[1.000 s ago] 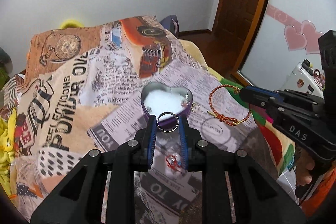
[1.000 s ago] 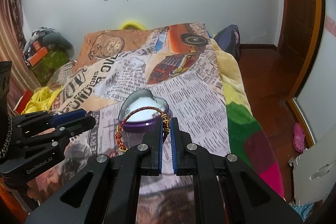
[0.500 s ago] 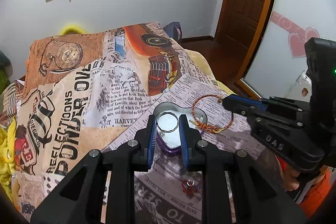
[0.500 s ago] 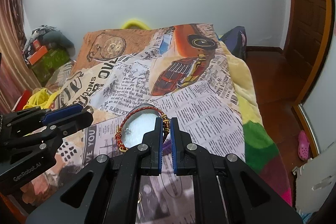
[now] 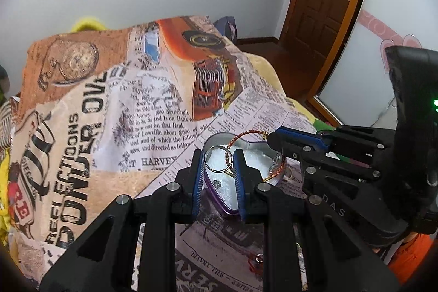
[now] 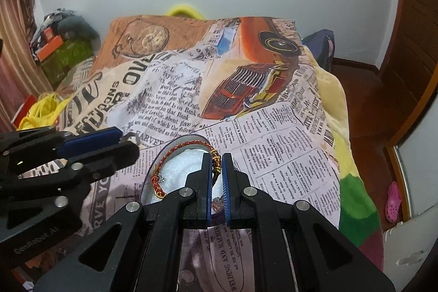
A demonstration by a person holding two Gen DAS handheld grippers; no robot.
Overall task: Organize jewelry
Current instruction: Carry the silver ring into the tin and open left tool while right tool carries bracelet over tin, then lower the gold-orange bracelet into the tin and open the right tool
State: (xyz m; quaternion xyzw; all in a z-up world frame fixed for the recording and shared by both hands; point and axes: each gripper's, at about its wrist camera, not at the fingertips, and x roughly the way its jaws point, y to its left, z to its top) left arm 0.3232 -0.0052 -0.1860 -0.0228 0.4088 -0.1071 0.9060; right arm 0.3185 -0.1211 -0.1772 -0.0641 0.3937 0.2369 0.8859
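Evidently both pieces are poised above the heart-shaped box [image 5: 219, 205] on the bed [image 5: 115, 111] so they can drop inside. The left claw [image 5: 218, 162] pinches a silver ring [image 5: 219, 161], while the right claw [image 6: 216, 163] clamps narrowly on a red-gold bracelet [image 6: 175, 148] over the white lining.
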